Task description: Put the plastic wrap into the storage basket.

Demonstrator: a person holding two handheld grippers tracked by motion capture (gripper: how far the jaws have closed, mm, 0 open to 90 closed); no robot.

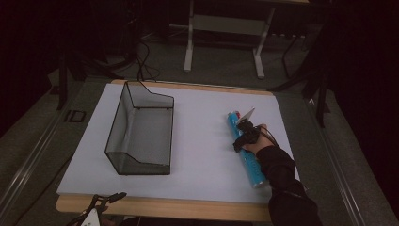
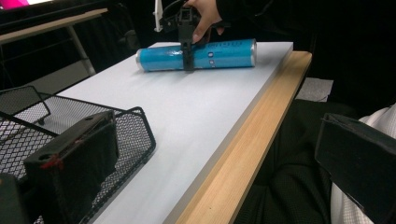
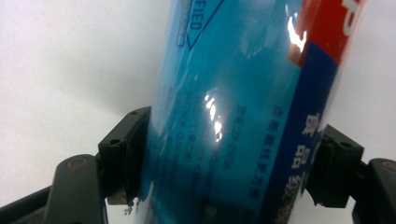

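A blue shiny roll (image 1: 250, 165) with a red and dark blue label lies on the white tabletop (image 1: 202, 155) at the right, pointing away from me. My right gripper (image 1: 244, 136) comes down over its far half, one jaw pressed on each side, and the roll (image 3: 233, 93) sits between the jaws of that gripper (image 3: 229, 158). From the left gripper view the roll (image 2: 224, 53) still rests flat on the table under the right gripper (image 2: 187, 58). My left gripper (image 1: 110, 197) hangs off the front left edge, jaws wide apart (image 2: 215, 172) with nothing between them.
A black wire-mesh basket (image 1: 117, 122) stands on the left half of the table, its near corner (image 2: 135, 135) close to my left gripper. A wooden strip (image 1: 188, 207) edges the table front. A desk frame (image 1: 188, 47) and cables stand on the floor behind.
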